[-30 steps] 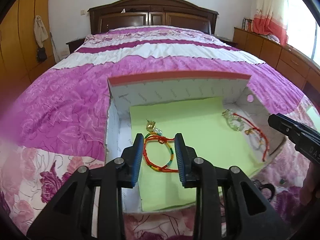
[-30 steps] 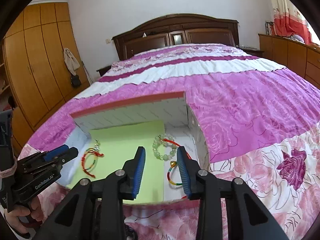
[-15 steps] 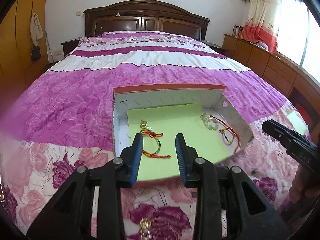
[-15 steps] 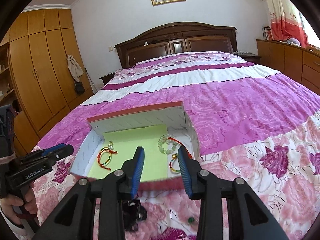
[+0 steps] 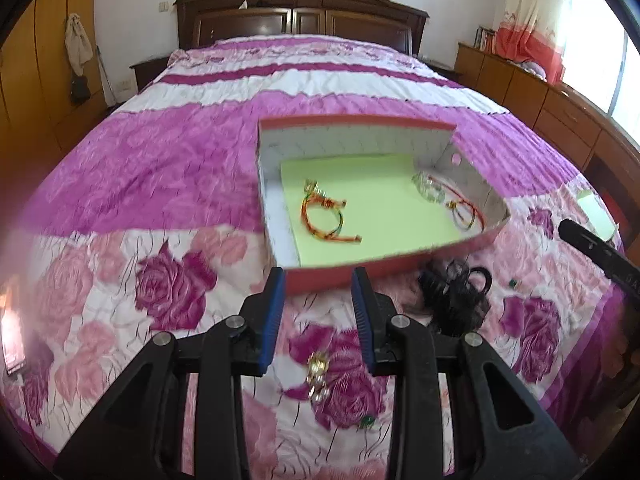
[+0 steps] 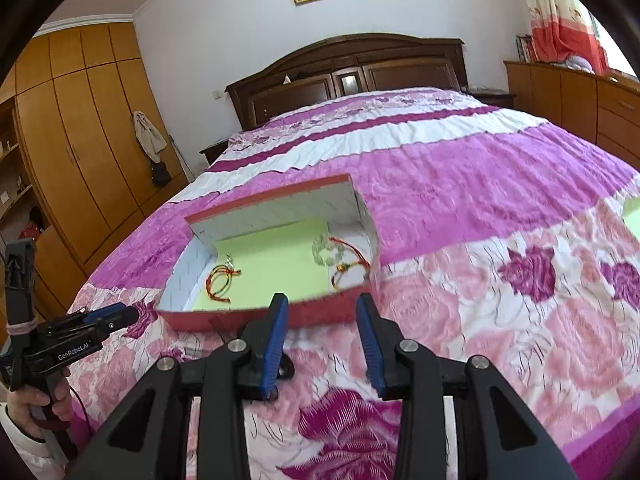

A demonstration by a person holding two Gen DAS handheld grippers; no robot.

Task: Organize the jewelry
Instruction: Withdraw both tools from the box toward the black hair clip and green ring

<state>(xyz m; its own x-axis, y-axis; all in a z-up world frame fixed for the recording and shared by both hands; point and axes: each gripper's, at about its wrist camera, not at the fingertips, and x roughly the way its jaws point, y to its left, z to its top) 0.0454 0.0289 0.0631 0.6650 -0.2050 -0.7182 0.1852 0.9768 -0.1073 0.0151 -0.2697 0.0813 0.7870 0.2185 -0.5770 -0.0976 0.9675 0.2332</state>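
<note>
A red-rimmed white box [image 5: 352, 276] with a green liner lies on the bed; it also shows in the right wrist view [image 6: 224, 320]. Inside lie a red-and-green cord bracelet [image 5: 326, 216], a clear bead bracelet [image 5: 428, 188] and a red cord bracelet [image 5: 466, 210]. On the quilt in front of the box lie a gold bead piece [image 5: 318, 376], a black hair tie bundle [image 5: 456, 292] and two small green beads [image 5: 366, 422]. My left gripper [image 5: 318, 312] is open and empty above the gold piece. My right gripper [image 6: 322, 340] is open and empty before the box.
The pink floral quilt [image 5: 160, 280] covers the bed up to a dark wooden headboard [image 5: 300, 12]. A green paper sheet [image 5: 596, 212] lies at the right bed edge. Wardrobes [image 6: 80, 140] stand left, low cabinets [image 6: 580, 92] right.
Both grippers have pulled back from over the box toward the foot of the bed. The loose pieces on the quilt have come into view. Both stayed open and empty.
</note>
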